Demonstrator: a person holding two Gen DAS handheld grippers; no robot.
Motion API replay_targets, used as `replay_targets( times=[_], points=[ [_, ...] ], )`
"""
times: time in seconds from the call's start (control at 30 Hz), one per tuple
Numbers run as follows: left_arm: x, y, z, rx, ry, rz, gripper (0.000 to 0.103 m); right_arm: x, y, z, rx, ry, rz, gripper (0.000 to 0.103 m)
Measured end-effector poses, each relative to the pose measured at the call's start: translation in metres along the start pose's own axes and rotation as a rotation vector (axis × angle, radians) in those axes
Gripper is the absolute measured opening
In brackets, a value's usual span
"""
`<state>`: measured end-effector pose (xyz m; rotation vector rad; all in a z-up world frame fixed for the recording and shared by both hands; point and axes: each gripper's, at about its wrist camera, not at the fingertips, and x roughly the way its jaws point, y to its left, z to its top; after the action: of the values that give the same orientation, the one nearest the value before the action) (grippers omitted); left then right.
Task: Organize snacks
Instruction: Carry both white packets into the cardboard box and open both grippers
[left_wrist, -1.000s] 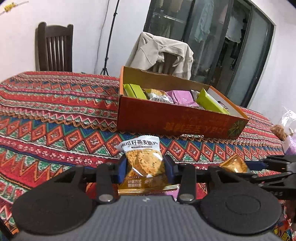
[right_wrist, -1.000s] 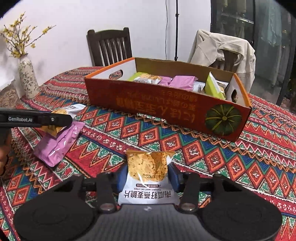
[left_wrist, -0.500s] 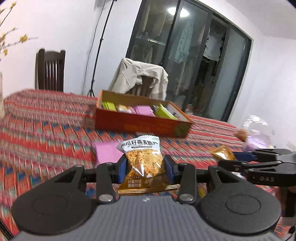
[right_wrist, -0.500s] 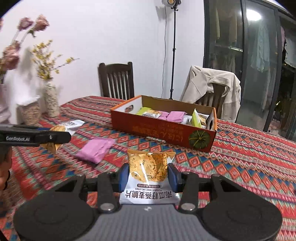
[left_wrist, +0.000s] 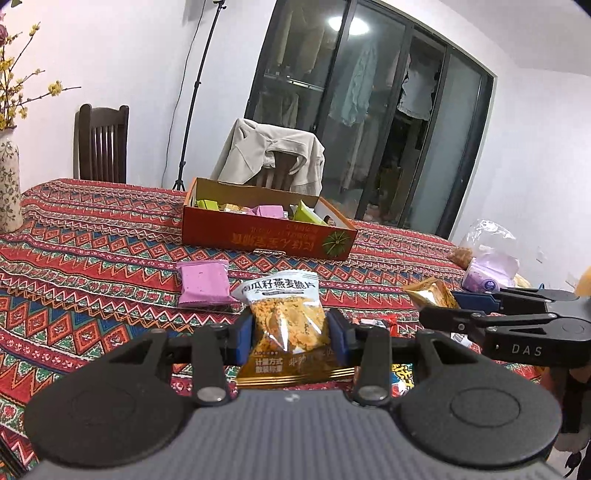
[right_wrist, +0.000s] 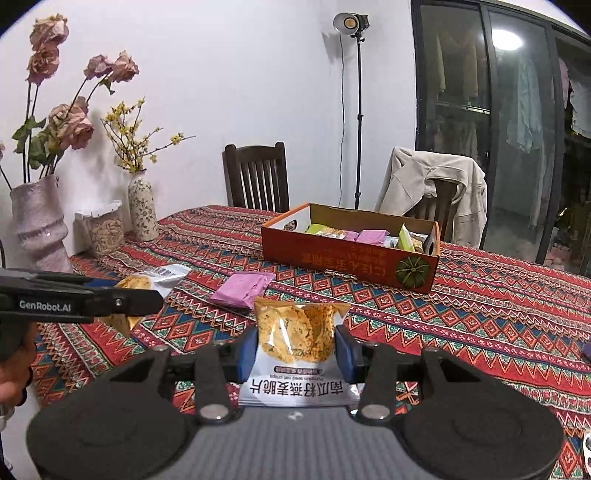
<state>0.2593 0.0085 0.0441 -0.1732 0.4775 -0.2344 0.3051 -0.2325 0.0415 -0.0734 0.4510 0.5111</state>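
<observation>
My left gripper (left_wrist: 290, 332) is shut on an oat crisp packet (left_wrist: 286, 328), held above the patterned table. My right gripper (right_wrist: 295, 349) is shut on a second oat crisp packet (right_wrist: 297, 336); it also shows in the left wrist view (left_wrist: 432, 293), at the right. The orange snack box (left_wrist: 266, 236) stands farther back on the table with green, purple and other packets inside; it also shows in the right wrist view (right_wrist: 351, 258). A purple packet (left_wrist: 205, 282) lies on the cloth between me and the box, seen too in the right wrist view (right_wrist: 243, 288).
Two flower vases (right_wrist: 38, 221) and a jar (right_wrist: 103, 229) stand at the table's left edge. A clear bag of snacks (left_wrist: 487, 258) sits at the right. Two chairs (right_wrist: 256, 177) stand behind the table, one draped with a jacket (left_wrist: 273, 155). A lamp stand (right_wrist: 356, 110) is beyond.
Both grippers have pulled back and risen away from the box, each still holding its packet. The box looks smaller and the purple packet has come into the left view.
</observation>
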Motion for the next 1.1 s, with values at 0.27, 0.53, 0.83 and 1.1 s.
replay_targets(
  times=[0.27, 0.53, 0.83, 1.1],
  points=[
    [0.009, 0.0, 0.009, 0.018, -0.009, -0.005, 0.042, -0.002, -0.009, -0.002, 0.021, -0.007, 0.01, 0.043],
    [0.059, 0.013, 0.087, 0.089, -0.063, -0.094, 0.042, 0.026, -0.03, 0.049, -0.034, -0.075, 0.012, 0.043],
    [0.227, 0.045, 0.179, -0.006, 0.075, -0.086, 0.042, 0.162, -0.1, 0.157, 0.032, -0.011, 0.093, 0.044],
    [0.369, 0.056, 0.185, -0.066, 0.272, -0.047, 0.043, 0.334, -0.15, 0.162, 0.125, 0.263, -0.007, 0.044]
  ],
)
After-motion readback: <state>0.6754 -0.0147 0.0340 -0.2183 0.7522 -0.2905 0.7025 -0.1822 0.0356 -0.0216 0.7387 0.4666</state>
